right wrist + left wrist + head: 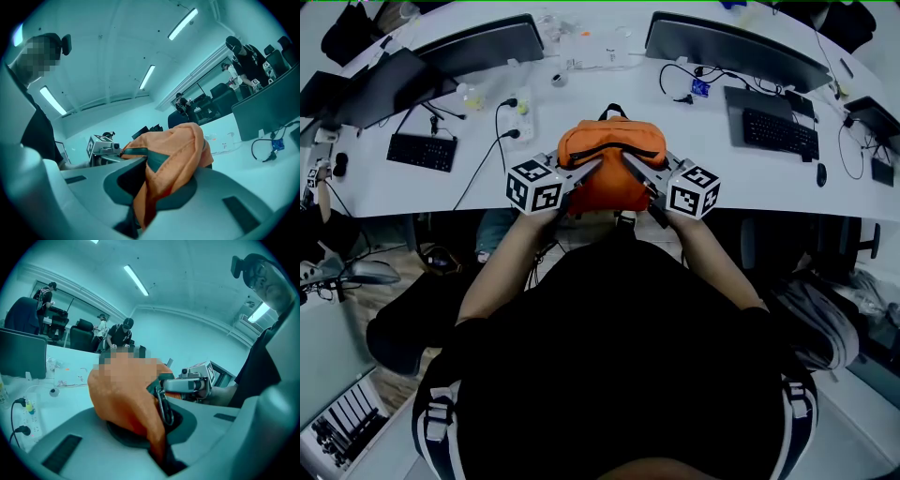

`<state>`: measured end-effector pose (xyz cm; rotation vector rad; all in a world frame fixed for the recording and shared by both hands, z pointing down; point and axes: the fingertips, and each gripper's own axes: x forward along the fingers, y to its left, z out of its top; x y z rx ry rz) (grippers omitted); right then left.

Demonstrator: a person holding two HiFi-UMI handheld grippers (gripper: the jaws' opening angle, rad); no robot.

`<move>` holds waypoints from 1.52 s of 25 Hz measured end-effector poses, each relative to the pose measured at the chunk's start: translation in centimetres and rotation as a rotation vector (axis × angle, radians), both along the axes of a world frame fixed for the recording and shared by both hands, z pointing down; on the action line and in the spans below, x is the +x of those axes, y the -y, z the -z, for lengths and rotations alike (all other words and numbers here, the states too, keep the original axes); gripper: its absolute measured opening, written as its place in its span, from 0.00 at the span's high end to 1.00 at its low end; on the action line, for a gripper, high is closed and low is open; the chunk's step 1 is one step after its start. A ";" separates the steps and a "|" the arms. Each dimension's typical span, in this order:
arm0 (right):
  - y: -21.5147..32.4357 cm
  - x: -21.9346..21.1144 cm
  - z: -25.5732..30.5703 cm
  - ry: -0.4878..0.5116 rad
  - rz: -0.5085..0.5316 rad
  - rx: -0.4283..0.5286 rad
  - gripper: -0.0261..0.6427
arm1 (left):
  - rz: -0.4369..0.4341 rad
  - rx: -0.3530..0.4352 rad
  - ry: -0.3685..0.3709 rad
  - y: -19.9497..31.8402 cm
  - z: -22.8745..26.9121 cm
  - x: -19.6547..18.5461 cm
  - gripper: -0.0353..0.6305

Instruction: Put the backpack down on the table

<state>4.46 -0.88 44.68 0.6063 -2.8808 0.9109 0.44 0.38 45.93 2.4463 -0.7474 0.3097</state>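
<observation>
An orange backpack with dark trim hangs between my two grippers over the near edge of the white table. My left gripper is shut on the backpack's left side, and my right gripper is shut on its right side. In the left gripper view the orange fabric is pinched between the jaws, beside a metal clip. The right gripper view shows orange fabric and a dark strap clamped between its jaws, with the other gripper behind.
Two monitors stand at the back of the table, keyboards in front of them. A power strip with cables and small items lies left of the backpack. Several people stand in the room beyond.
</observation>
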 end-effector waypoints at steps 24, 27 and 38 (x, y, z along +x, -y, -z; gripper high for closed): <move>8.4 1.0 -1.9 -0.025 0.078 -0.031 0.87 | 0.069 -0.039 -0.018 7.8 -1.5 1.4 0.88; 9.2 1.0 -1.9 -0.026 0.090 -0.029 0.87 | 0.078 -0.036 -0.018 8.6 -1.5 1.4 0.88; 11.5 1.8 -1.7 -0.017 0.125 -0.029 0.87 | 0.100 -0.027 -0.010 11.0 -1.2 2.3 0.88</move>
